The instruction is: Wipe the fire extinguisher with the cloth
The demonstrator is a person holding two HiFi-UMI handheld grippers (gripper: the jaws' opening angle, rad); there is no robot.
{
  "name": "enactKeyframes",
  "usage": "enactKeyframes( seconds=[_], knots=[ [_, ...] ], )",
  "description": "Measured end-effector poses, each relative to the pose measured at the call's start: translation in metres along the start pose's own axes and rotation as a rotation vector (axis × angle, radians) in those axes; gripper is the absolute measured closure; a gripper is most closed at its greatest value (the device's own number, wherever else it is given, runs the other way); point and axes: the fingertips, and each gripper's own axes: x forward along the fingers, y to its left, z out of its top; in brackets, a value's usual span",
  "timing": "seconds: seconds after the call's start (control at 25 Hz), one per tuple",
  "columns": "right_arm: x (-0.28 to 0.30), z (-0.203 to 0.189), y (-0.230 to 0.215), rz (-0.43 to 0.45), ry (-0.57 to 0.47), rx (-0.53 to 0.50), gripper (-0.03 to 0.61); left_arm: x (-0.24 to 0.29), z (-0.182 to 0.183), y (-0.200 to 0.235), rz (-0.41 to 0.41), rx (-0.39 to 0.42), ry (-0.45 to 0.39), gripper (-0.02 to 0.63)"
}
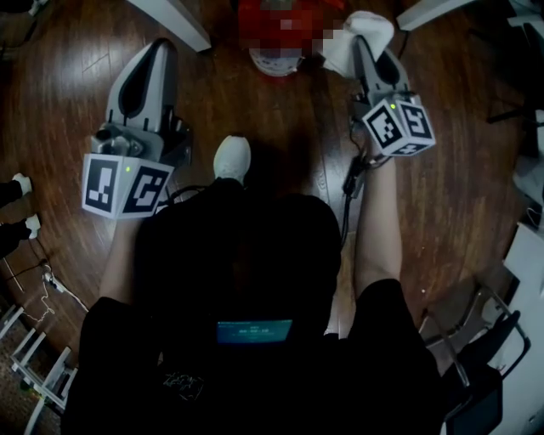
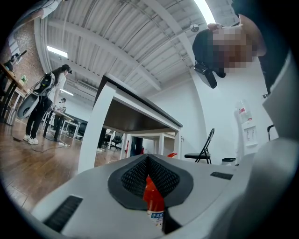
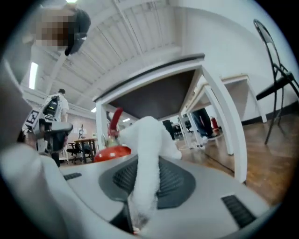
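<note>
1. Head view is being taken from over a person looking steeply down. The extinguisher (image 1: 253,24) is being seen on the wooden floor (image 1: 255,102) ahead, and part of it is being covered by a mosaic patch.
2. The cloth (image 1: 340,49), white and bunched, is being pinched by the right gripper (image 1: 367,53) just to the right of the extinguisher. Whether the cloth is touching the red body cannot be told.
3. In the right gripper view the cloth is being squeezed between jaws closed on it. A fold is being pushed up over the dark pads, and the extinguisher's red dome and handle are being shown just behind the cloth, to its left.
4. The left gripper (image 1: 160,53) is being held well to the left of the extinguisher and apart from it.
5. In the left gripper view its jaws are being pressed together at the tips, with nothing being gripped. Through a narrow slit nearer the camera, the extinguisher's red body and label are being glimpsed beyond.
6. A white shoe (image 1: 231,157) is being planted on the floor nearer the person than the extinguisher, between the two grippers.
7. White table legs (image 1: 174,21) are being seen to the left and right of the extinguisher.
</note>
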Motion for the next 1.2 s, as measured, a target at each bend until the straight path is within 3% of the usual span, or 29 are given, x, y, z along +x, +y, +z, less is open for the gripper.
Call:
enactKeyframes(
  seconds=[0.16,0.32,0.48,0.76,1.0,1.2],
  knots=[
    [0.002,0.065,0.03,0.094,-0.117,-0.117,0.471,0.001,-0.002,-0.001,-0.001,-0.003,0.0,0.614],
    [0.005,0.078,0.076,0.146,-0.131,-0.208,0.471,0.003,-0.001,-0.002,-0.001,-0.001,-0.001,0.614],
    [0.022,0.038,0.108,0.138,-0.028,-0.314,0.471,0.001,0.0,-0.001,0.004,0.004,-0.002,0.614],
    [0.021,-0.048,0.101,0.094,0.133,-0.254,0.471,0.0,0.001,0.004,0.009,0.001,-0.003,0.614],
    [0.029,-0.162,0.076,0.097,0.358,-0.231,0.471,0.0,-0.001,0.002,0.003,0.002,-0.004,0.614],
    [0.029,-0.198,0.064,0.099,0.458,-0.255,0.471,-0.001,-0.003,0.001,-0.004,0.023,0.007,0.614]
  ],
)
